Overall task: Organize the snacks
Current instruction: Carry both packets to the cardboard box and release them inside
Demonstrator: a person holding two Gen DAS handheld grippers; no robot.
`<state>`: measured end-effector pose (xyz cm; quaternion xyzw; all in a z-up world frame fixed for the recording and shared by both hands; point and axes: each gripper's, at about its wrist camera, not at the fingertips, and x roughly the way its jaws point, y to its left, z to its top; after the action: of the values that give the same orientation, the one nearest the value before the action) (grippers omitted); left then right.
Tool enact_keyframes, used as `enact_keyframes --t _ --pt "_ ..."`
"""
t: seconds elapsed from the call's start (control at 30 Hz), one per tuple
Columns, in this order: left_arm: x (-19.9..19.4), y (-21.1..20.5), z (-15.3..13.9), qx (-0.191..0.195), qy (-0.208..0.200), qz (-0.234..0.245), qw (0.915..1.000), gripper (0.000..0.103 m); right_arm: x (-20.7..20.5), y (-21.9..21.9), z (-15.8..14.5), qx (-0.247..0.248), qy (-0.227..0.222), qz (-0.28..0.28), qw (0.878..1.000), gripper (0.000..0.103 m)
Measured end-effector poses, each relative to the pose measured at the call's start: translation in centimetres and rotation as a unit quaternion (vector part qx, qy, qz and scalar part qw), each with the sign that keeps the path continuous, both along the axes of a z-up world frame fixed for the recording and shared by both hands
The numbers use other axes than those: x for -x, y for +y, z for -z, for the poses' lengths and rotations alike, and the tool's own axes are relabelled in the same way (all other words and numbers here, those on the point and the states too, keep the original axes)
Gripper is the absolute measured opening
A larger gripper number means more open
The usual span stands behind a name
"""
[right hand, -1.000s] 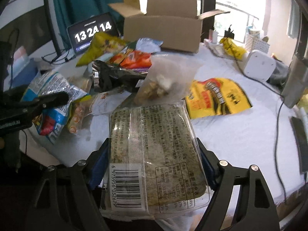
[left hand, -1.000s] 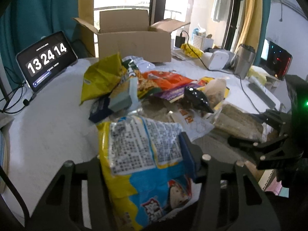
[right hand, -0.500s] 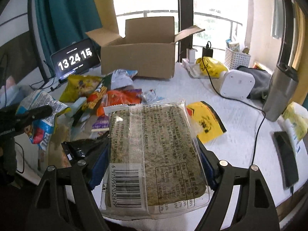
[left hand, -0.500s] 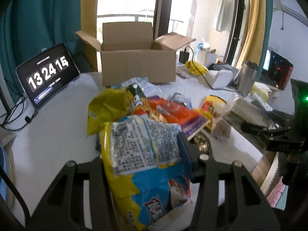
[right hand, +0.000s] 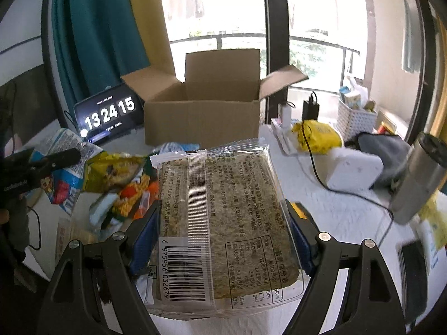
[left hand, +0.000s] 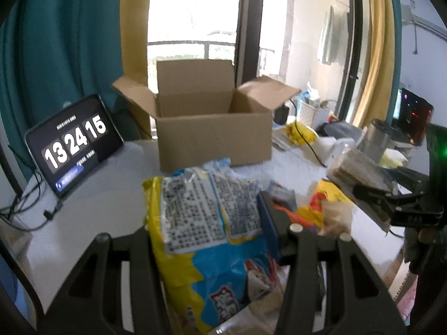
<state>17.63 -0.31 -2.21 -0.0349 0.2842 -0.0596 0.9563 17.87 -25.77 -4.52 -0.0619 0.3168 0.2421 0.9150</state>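
- Left claw (left hand: 212, 231) clamped on a yellow-and-blue snack bag (left hand: 212, 223); pads pinch the bag's sides, printed back panel faces up, bag clear of the table.
- Jaws closed in a shade further a moment ago, bag between them throughout; likely the soft pack giving under the squeeze.
- Right claw (right hand: 220, 223) set wide, pressed against both long edges of a clear-wrapped flat bread pack (right hand: 223, 212); barcode end nearest the camera, pack held roughly level.
- Wide grip across the pack's breadth probably chosen so that the flat slab stays level and does not droop.
- Both claws angled downward and aimed at the open cardboard box (right hand: 201, 117); all four flaps up, mouth unobstructed, inside floor not visible from either view.
- Judged step: carrying both packs toward the box, one in each claw, to drop them in.
- Remaining loose snacks (right hand: 120, 184) heaped on the white table (left hand: 111, 195) between the claws and the box, well short of it; still to be sorted.
- Tablet clock (left hand: 74, 142) propped left of the box, off the likely path.
- Black cable (right hand: 315, 167) trails across the table on the right, beside a white device (right hand: 354, 170); clear of the path, judged no snag risk.
- Possible risk: soft bag sliding from the left pinch on tilting over the box rim.
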Motion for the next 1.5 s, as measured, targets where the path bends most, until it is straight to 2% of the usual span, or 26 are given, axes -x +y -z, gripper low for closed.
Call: enact_keyframes --t 0.4,0.9,1.0,1.1,1.5 --pt "-5.4 2.3 -3.4 -0.007 -0.045 -0.032 0.9985 0.05 -5.9 2.7 -2.4 -0.014 -0.044 -0.028 0.999 0.083" --pt "-12.1 4.0 -7.0 -0.007 -0.098 -0.035 0.9946 0.05 -12.2 6.0 -6.3 -0.02 -0.1 -0.038 0.994 0.083" --pt "-13.7 4.5 -7.1 -0.008 -0.101 -0.036 0.9942 0.051 -13.5 6.5 -6.7 -0.019 -0.104 -0.034 0.994 0.083" --pt "-15.3 4.6 -7.1 -0.029 -0.115 -0.047 0.9918 0.051 -15.1 7.2 -7.0 -0.019 -0.105 -0.03 0.994 0.083" --pt "-23.2 6.4 -6.6 -0.008 -0.109 -0.057 0.9924 0.051 -22.7 10.4 -7.7 -0.035 -0.099 -0.019 0.994 0.084"
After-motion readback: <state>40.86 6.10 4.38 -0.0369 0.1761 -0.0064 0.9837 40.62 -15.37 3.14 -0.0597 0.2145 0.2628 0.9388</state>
